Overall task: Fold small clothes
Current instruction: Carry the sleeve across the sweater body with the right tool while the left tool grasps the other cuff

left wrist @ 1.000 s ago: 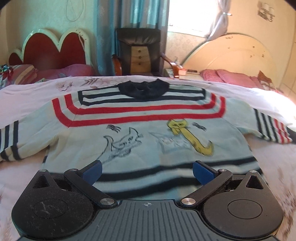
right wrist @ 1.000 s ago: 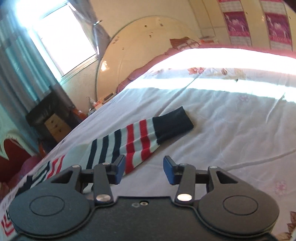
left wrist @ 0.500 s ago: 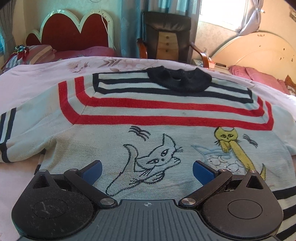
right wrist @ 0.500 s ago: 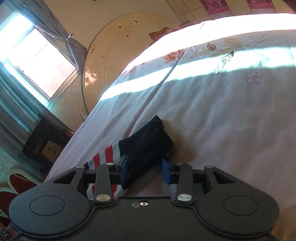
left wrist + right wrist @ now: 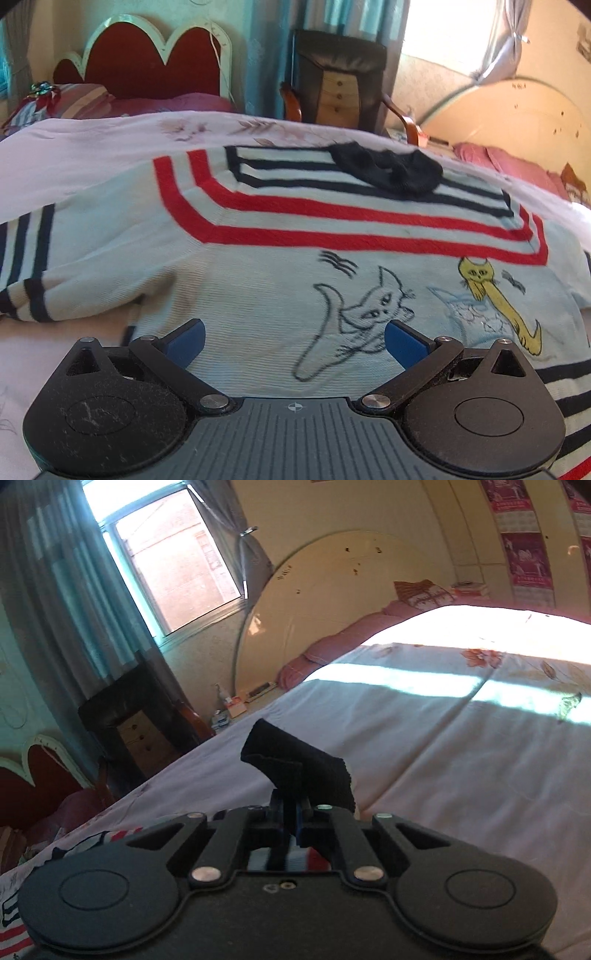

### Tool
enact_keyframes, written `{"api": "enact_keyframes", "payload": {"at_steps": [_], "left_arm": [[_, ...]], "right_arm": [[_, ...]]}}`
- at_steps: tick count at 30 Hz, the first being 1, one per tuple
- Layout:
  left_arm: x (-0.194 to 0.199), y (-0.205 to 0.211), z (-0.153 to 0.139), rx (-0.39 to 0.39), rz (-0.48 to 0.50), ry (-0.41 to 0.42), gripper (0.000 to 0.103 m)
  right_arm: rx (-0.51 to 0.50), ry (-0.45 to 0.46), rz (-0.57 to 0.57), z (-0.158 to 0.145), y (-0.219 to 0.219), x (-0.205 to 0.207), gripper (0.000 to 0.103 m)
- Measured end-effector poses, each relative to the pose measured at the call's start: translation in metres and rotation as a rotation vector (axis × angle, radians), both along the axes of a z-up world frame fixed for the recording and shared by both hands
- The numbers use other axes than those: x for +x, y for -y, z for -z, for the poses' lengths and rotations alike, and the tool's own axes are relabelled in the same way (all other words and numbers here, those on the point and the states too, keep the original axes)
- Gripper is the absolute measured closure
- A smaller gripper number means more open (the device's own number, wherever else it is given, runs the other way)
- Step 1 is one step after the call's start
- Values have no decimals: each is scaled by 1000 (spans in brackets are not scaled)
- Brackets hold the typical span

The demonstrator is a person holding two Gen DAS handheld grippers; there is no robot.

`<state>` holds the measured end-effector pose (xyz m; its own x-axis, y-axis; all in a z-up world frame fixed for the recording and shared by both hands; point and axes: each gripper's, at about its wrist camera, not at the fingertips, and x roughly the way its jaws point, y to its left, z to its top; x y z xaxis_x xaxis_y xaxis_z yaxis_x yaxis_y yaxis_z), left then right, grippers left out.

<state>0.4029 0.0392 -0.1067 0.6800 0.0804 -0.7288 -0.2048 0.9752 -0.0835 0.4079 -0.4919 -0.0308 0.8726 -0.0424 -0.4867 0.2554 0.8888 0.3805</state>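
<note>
Sweater: small pale knit sweater [image 5: 258,295] lay spread flat, front up, on the bed [image 5: 92,155], its dark collar [image 5: 388,171] at the far end from my left wrist camera. Red and navy stripes ran across the chest, with a white cat outline [image 5: 358,321] and a yellow cat [image 5: 491,295] drawn below them.
Left gripper: my left gripper [image 5: 293,341] hovered low over the lower body of the sweater. Its jaws stood wide apart with nothing between them, and the blue pads [image 5: 186,339] framed the white cat's tail end.
Left sleeve: striped sleeve [image 5: 29,266] stretched out flat toward the left edge of that view.
Right gripper: my right gripper [image 5: 291,814] had its jaws pressed together on the other sleeve, just behind the dark cuff [image 5: 299,768].
Cuff: it stood up above the jaws, lifted off the sheet, with its open end pointing up and left. Striped sleeve fabric [image 5: 291,860] showed bunched in the gap behind the fingers.
Bed: pale floral sheet [image 5: 443,738] covered it, with a bright band of sunlight across the far part.
Room: dark armchair [image 5: 340,77] stood beyond the bed near the window [image 5: 173,565]; a red headboard [image 5: 147,59] was to its left, and a cream rounded headboard [image 5: 351,602] to its right.
</note>
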Motion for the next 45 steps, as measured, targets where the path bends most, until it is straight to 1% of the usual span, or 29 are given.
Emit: {"api": "enact_keyframes", "payload": {"at_steps": [3,6,11,16,20,23,25,27,28,29,30,31,33,34,36,39,43,44,45], "left_arm": [[-3,-14,-4,-23,4,20,0],[-6,-27,-7,-40,7,42,0],[-17,-55,-7,-85,-19,60,0],[-26,-82,-2,-88,-50,52,0],[-29,-99,1,-90,-74,49,0],[-27,-105,5,-82,-86,44,0],[-24,-105,6,-94,-90,43,0],[-18,-101,4,-128,-82,57,0],[-13,-96,2,-149,-70,68,0],[-9,-89,0,-172,-52,81,0],[-2,-81,-1,-200,-31,89,0],[7,-71,-1,-240,-1,97,1],[28,-48,1,-299,62,101,28],[40,-35,5,-331,96,80,47],[63,-11,15,-395,134,55,48],[91,19,26,-418,160,27,48],[119,42,32,-434,177,29,48],[124,48,33,-429,183,31,48],[128,53,33,-419,196,34,52]], "right_arm": [[-2,23,-89,-14,-45,3,96],[-13,33,-180,-21,-94,7,96],[7,3,-324,-11,-177,19,96],[23,-45,-447,5,-249,26,96],[21,-92,-516,19,-289,28,96],[-10,-126,-545,30,-312,25,96],[-40,-135,-554,35,-321,25,95],[-72,-126,-576,32,-323,21,89],[-87,-123,-585,28,-324,20,82],[-106,-105,-573,24,-325,14,71],[-119,-71,-553,17,-322,6,64],[-119,-35,-540,11,-317,-2,60],[-81,-19,-515,2,-299,-13,63],[-51,-14,-496,-1,-290,-17,62],[-5,-9,-449,-6,-267,-25,63],[80,-5,-381,-9,-233,-33,63],[219,-10,-273,-4,-186,-39,61],[261,-11,-245,1,-175,-39,61],[309,-10,-221,4,-164,-40,60]]}}
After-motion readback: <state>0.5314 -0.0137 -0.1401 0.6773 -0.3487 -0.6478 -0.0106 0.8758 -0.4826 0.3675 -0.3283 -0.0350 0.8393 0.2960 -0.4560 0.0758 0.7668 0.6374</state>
